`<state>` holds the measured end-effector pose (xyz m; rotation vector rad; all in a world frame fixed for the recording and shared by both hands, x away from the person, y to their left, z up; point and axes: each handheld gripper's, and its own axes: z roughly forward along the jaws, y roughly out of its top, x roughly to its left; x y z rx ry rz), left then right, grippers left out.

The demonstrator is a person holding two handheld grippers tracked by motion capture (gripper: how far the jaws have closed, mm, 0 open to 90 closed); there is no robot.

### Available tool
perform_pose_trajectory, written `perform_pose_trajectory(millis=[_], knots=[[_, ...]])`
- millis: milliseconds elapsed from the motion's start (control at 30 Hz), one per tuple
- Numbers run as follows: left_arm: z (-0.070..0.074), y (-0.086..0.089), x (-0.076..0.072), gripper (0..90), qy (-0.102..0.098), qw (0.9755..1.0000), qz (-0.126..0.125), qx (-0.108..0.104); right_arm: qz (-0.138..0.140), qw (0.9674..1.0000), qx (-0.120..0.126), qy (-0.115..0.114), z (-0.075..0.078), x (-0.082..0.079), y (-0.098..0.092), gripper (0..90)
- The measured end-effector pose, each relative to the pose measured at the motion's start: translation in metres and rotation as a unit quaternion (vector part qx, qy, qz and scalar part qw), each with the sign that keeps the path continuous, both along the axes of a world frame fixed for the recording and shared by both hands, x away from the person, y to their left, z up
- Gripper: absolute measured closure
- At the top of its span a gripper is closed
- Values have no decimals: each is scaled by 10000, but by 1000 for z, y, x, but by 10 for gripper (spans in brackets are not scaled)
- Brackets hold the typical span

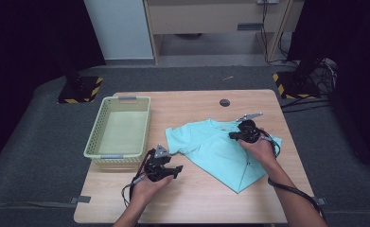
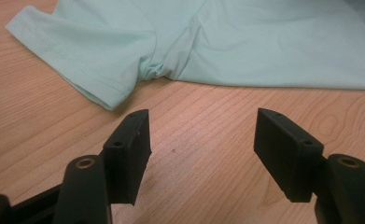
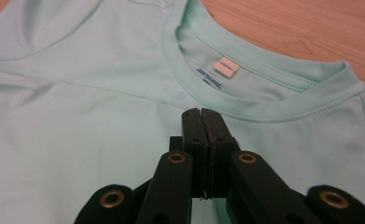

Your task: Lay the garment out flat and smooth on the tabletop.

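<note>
One mint T-shirt (image 1: 220,151) lies ahead of the open left claw (image 2: 201,154). The right claw (image 3: 202,116) is closed over it, just short of the collar; whether it pinches fabric is unclear. One basket (image 1: 118,153) sits beside the left claw.

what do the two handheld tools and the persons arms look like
Both are black two-jaw tools. The left tool carries a grey three-cornered plate on top and trails a dark cable past the wrist. The right tool has a similar grey plate and a black cable looping along the forearm. Up close, the jaws are flat black blocks on arms with brass-coloured pivot rivets. Both forearms are bare, no sleeves in view.

one mint t-shirt (image 1: 220,149), one pale green plastic basket (image 1: 100,124), two tongs: left tongs (image 1: 173,169), right tongs (image 1: 233,135), one bench (image 1: 192,201).
</note>
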<state>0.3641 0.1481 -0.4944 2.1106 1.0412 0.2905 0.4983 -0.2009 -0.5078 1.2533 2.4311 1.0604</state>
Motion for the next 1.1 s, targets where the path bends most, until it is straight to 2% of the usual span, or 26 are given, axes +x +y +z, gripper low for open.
perform_pose_trajectory(millis=[100,200,333,500,700,867,967,1100], knots=[[1,2,0,361,-50,10000,25,27,209,9997,1,-151,10,-13,7,895],[2,4,1,361,-92,9999,84,29,462,9984,-55,-325,20,-34,15,895],[2,7,1,362,-134,9998,136,72,743,9956,-107,-558,30,-61,30,895],[4,16,3,364,-226,9992,306,113,1159,9904,-211,-718,35,-96,58,894],[2,25,6,366,-242,9985,476,103,1594,9848,-263,-631,37,-126,95,894],[3,24,6,367,-257,9986,450,109,1876,9801,-301,-571,34,-138,122,888],[2,20,5,367,-255,9988,395,155,1909,9799,-317,-477,28,-140,130,852],[-1,14,4,368,-250,9990,299,229,1915,9802,-319,-390,25,-145,128,735]])
